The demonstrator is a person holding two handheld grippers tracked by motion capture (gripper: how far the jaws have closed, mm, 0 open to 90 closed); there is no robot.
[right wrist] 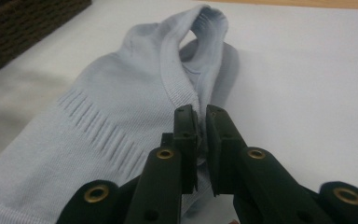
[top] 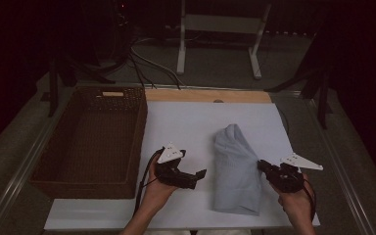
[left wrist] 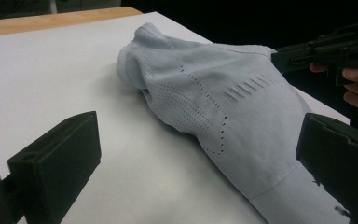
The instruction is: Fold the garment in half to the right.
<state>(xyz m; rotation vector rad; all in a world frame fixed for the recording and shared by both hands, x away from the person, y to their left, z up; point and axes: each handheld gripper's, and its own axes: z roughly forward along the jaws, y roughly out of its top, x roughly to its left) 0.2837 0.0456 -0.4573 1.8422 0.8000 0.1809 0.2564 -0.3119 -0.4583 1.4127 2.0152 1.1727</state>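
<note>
while the right gripper [right wrist: 201,116] pinches the ribbed edge of a pale blue sock [top: 237,169], its jaws nearly together on the fabric, the left gripper [top: 196,177] waits just beside the sock's other side with jaws spread wide and nothing between them. the sock lies on the white table sheet [top: 186,122], right of the wicker basket [top: 85,142], bunched at its far end and flatter toward the person. it may be a folded pair rather than a single sock; the dim light makes that hard to tell. the step in hand looks like folding or lifting the sock by its edge. next, the left gripper would need to close on the near side so both can carry it toward the basket.
</note>
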